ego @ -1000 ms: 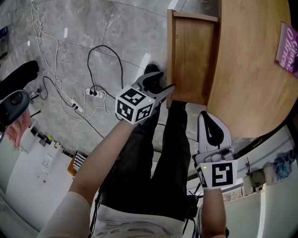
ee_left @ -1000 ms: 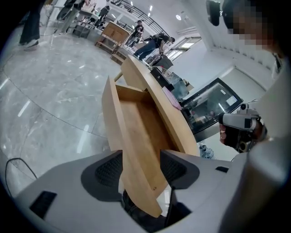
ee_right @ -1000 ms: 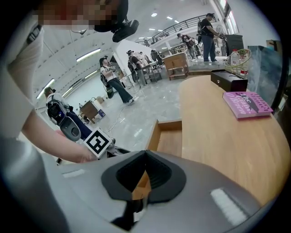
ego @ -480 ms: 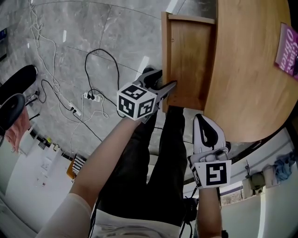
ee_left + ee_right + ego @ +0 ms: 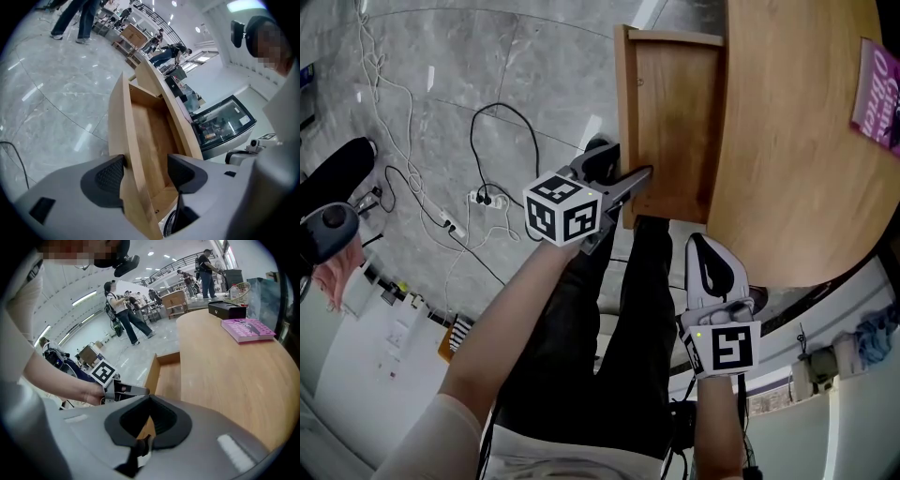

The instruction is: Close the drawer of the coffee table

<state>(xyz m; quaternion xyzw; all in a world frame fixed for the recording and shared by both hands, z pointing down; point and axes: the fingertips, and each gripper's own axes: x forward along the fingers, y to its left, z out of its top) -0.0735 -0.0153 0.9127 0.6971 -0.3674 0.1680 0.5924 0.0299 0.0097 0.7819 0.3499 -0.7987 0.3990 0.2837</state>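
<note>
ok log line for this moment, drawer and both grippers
drawer: open | left gripper: jaws opening, astride front panel | right gripper: jaws shut, empty, near coffee table

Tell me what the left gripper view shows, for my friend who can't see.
The two grey fingers of the left gripper are opening around the front board of the open wooden drawer. Behind lie the drawer's bare inside, the coffee table on the right and shiny grey floor on the left.
</note>
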